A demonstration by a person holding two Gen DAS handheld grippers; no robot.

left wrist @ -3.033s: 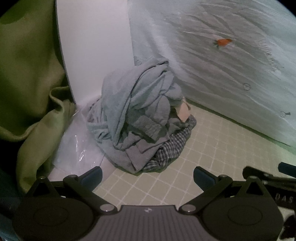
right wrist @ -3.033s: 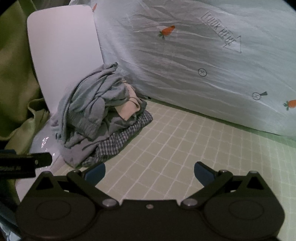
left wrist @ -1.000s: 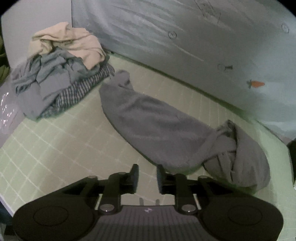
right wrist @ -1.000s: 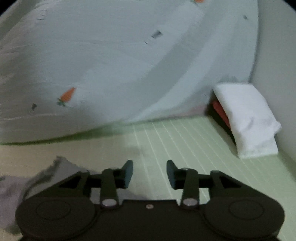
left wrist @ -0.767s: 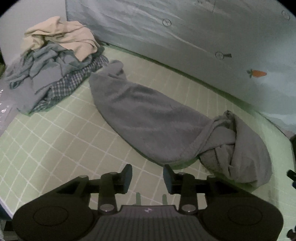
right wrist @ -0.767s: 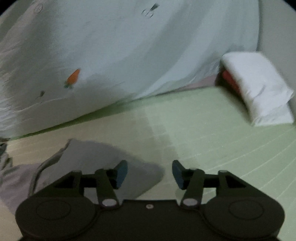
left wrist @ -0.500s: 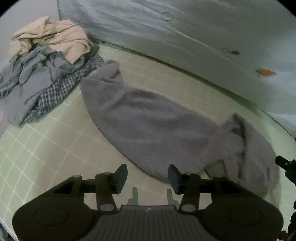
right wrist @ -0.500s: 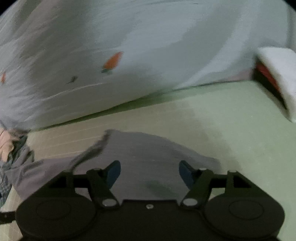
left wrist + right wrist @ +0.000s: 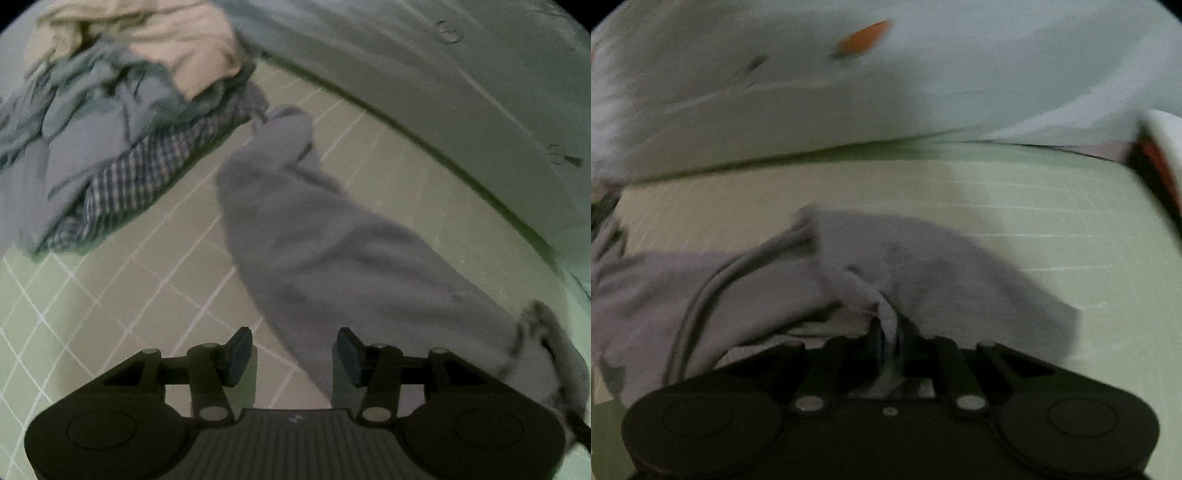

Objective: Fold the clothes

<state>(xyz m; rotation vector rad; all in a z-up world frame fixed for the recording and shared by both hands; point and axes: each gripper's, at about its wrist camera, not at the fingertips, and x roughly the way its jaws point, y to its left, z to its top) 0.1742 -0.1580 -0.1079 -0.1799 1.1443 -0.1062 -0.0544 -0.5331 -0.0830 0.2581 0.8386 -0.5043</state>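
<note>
grey garment (image 9: 332, 236) lying long and rumpled on the green grid sheet (image 9: 110, 295), not folded. right tongs (image 9: 886, 332) pinching a bunched edge; left tongs (image 9: 291, 354) gaping, empty, over its near edge. heap of clothes (image 9: 110, 122) waiting unfolded.

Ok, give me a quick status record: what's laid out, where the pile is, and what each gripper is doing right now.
Garment: grey garment lying stretched out and crumpled on the green checked sheet
Pile: heap of clothes at its far end, beige piece on top, plaid piece at the bottom
Left gripper: jaws open, empty, over the garment's near edge
Right gripper: jaws shut on a bunched fold of the grey garment
Folding: not begun
</note>
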